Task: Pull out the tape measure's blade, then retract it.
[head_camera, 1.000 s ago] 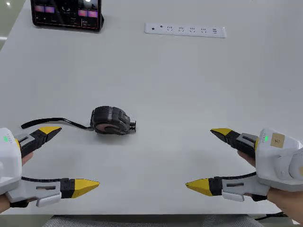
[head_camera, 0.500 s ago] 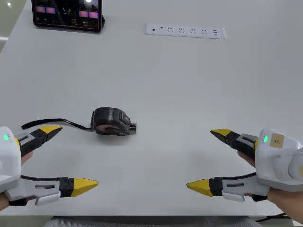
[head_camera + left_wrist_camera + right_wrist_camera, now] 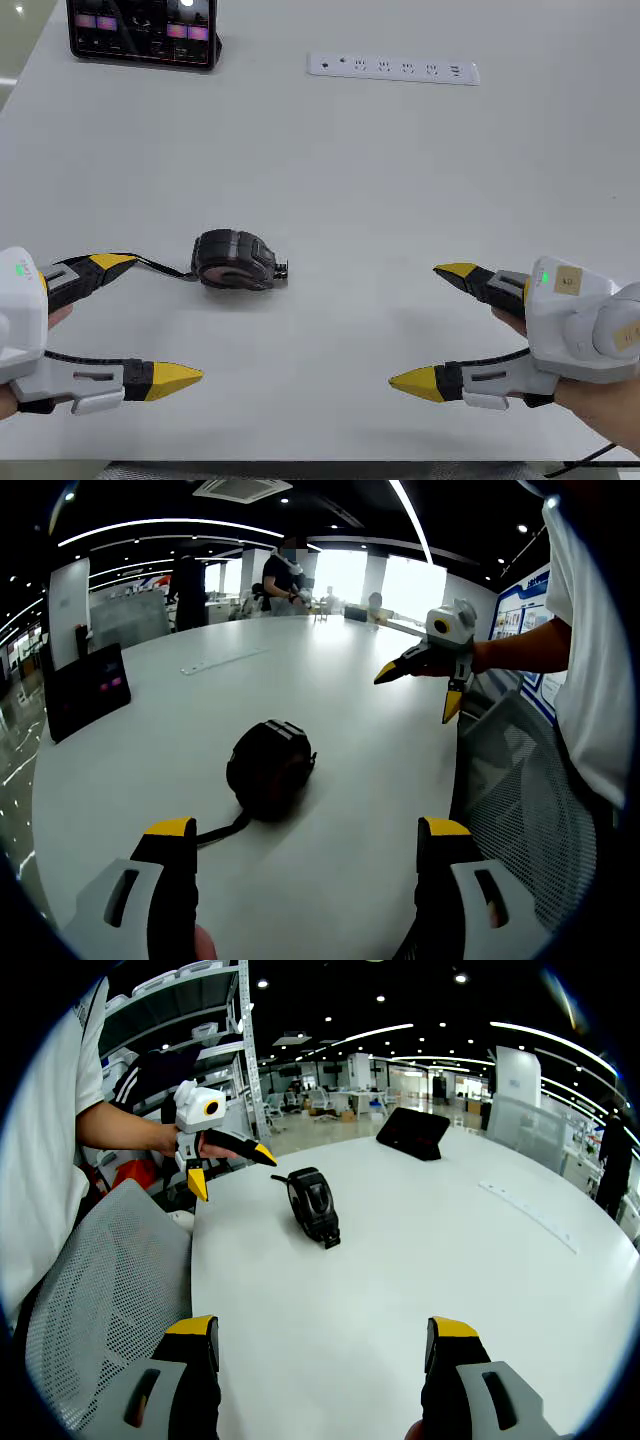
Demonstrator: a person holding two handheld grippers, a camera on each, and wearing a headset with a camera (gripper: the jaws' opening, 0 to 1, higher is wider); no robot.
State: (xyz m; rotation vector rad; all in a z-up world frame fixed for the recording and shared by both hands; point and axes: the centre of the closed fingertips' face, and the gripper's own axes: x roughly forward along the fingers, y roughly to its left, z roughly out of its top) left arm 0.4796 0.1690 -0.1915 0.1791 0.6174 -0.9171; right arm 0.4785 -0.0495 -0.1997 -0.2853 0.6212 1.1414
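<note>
A black tape measure lies on the white table, its blade tip facing right and a black wrist strap trailing left. It also shows in the left gripper view and the right gripper view. My left gripper stands open at the near left, its upper tip close to the strap. My right gripper stands open at the near right, well apart from the tape measure. Both hold nothing. The left gripper's own jaws point at the tape measure, and so do the right's.
A dark tablet stands at the far left of the table. A white power strip lies at the far middle. A grey mesh chair sits at the table's near edge.
Both grippers have drifted slightly inward and up the picture; the left upper tip now sits nearer the strap. The tape measure has not moved.
</note>
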